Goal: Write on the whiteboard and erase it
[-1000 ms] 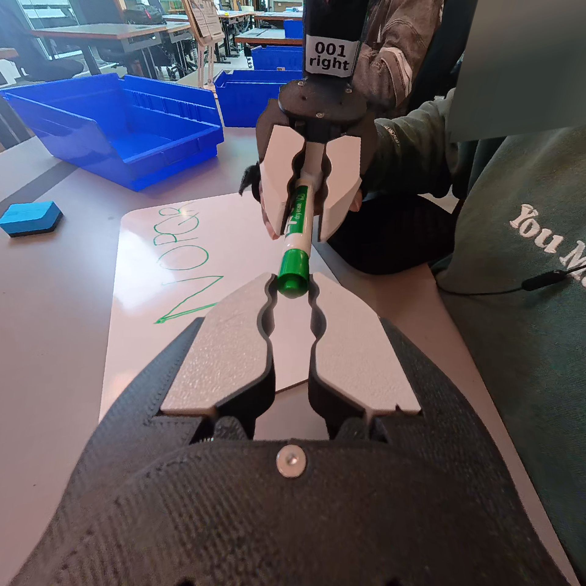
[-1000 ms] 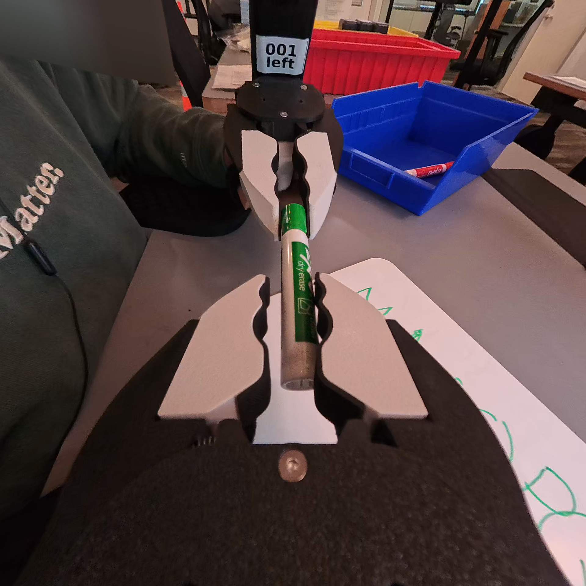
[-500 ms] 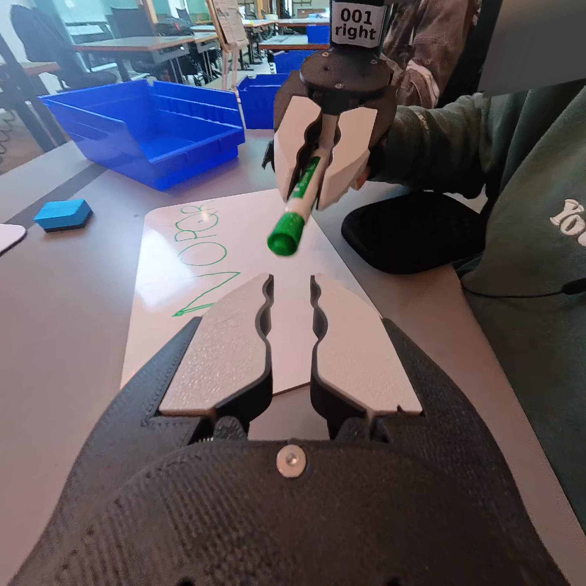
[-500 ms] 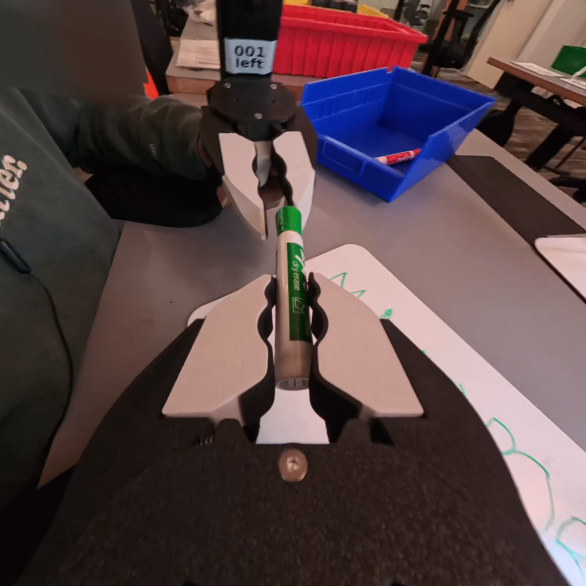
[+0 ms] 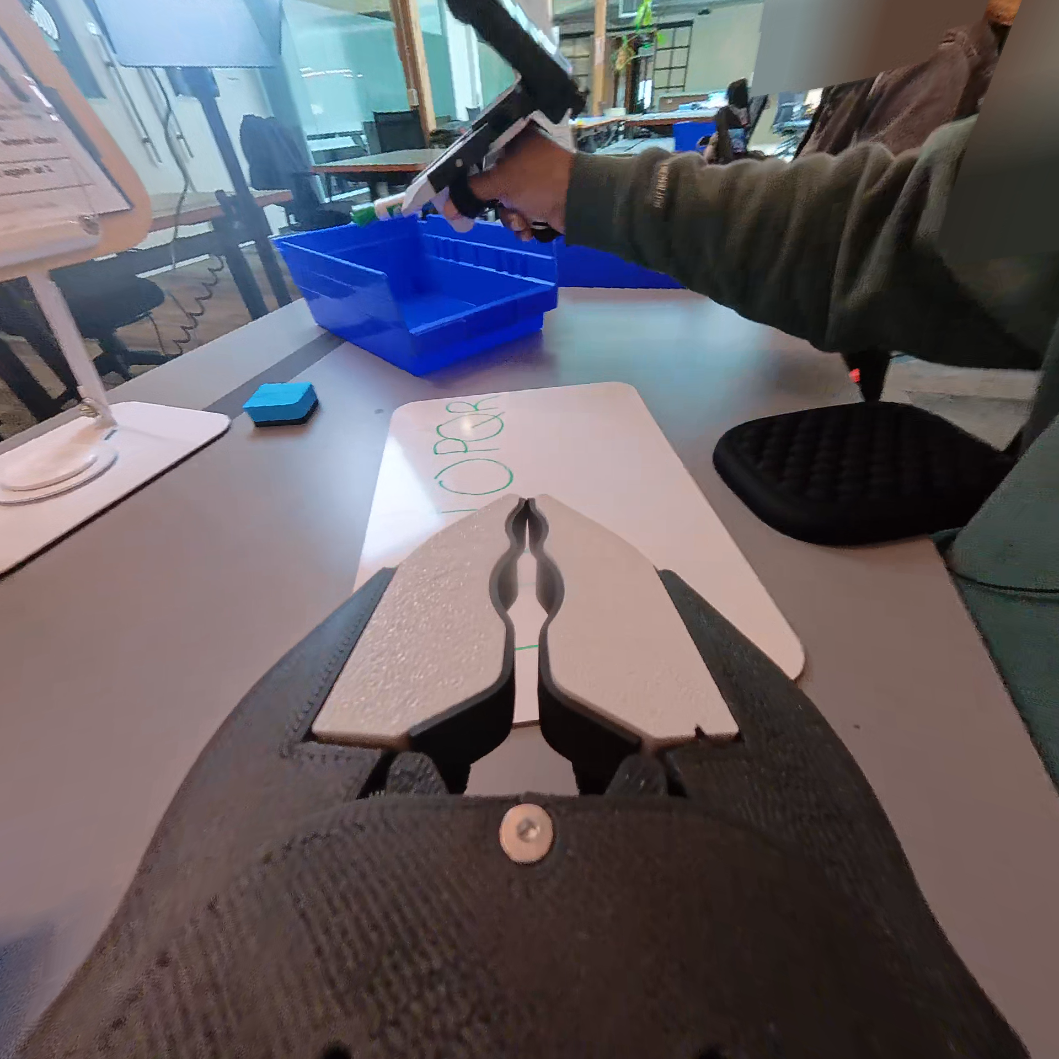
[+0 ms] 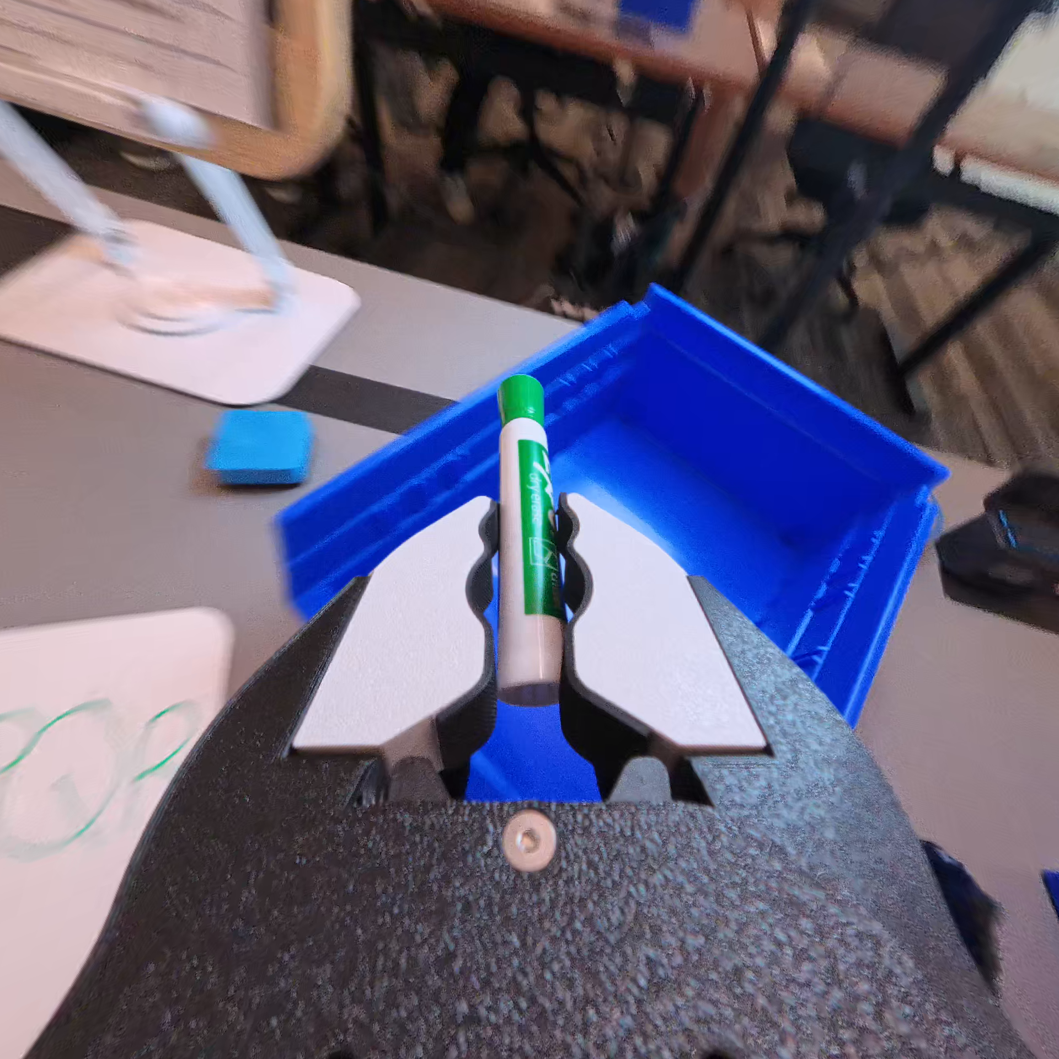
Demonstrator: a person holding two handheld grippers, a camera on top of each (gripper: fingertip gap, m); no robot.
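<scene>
Open workroom seen beyond the grey counter (image 5: 172, 573)

Ahead of the tool, glass partitions (image 5: 355, 74), wooden posts (image 5: 410, 74) and long desks (image 5: 372, 163) are seen; a dark office chair (image 5: 275, 155) is placed ahead-left, daylight being admitted behind.

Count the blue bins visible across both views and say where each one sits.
2. One bin sits on the table beyond the whiteboard, under the right gripper. A second bin lies behind it, mostly hidden by the sleeve. More may be hidden.

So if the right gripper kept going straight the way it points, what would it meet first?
Probably the blue bin: the right gripper, shut on the capped green marker, points into its open cavity. Depth is unclear.
</scene>
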